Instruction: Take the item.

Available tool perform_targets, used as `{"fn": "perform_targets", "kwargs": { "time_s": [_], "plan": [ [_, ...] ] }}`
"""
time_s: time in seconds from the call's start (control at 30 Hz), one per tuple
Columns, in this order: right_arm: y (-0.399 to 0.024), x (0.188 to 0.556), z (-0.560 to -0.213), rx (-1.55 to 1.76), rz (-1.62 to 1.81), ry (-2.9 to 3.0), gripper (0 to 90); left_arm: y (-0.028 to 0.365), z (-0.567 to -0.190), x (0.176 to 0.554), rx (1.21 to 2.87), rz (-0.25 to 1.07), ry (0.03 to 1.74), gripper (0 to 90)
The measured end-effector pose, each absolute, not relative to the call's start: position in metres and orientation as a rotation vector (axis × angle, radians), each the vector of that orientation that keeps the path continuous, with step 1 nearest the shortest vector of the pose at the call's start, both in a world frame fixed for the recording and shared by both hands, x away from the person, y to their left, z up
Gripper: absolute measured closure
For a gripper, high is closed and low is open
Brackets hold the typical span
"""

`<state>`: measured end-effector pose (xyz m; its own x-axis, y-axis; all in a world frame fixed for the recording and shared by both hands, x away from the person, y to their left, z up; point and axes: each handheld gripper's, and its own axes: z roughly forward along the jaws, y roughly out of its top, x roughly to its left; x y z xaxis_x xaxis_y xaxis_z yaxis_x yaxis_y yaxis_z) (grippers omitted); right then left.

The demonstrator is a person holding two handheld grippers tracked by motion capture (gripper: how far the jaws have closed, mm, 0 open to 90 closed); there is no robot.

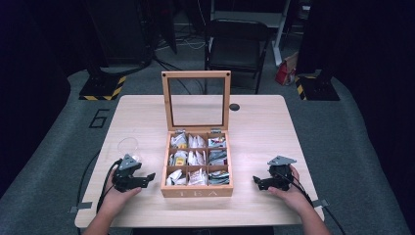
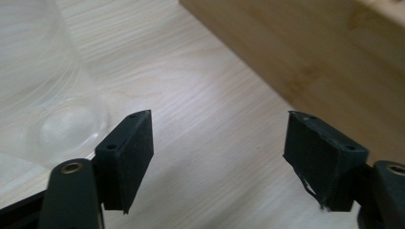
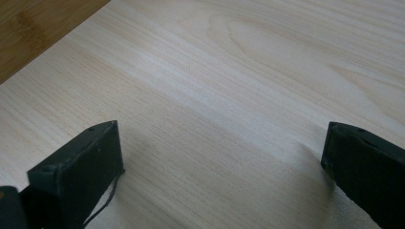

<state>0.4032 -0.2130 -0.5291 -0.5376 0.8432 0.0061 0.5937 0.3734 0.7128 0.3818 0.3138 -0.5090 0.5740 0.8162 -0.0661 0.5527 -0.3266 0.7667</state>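
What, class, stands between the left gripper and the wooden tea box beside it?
Nothing visible. The left gripper points its open jaws at the tea box across bare table. The clear cup stands off to the side, outside that path.

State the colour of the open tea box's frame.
Light natural wood on the open wooden tea box, best in the high view.

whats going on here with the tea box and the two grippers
A person sits at a wooden table with a gripper in each hand. A wooden tea box stands between them, its glass lid up and its compartments full of tea bags. The left gripper rests beside a clear plastic cup, the right gripper on the box's other side. Both are open and hold nothing.
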Motion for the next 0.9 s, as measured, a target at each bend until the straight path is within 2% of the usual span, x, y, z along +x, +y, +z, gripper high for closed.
{"fn": "perform_targets", "kwargs": {
  "time_s": [0.3, 0.9],
  "plan": [
    [-0.213, 0.403, -0.529, 1.253, 0.959, 2.280, 0.0, 0.311, -0.499, 0.376, 2.029, 0.385, 1.096, 32.6],
    [-0.213, 0.403, -0.529, 1.252, 0.959, 2.280, 0.0, 0.308, -0.471, 0.383, 1.996, 0.361, 1.093, 33.5]
  ]
}}
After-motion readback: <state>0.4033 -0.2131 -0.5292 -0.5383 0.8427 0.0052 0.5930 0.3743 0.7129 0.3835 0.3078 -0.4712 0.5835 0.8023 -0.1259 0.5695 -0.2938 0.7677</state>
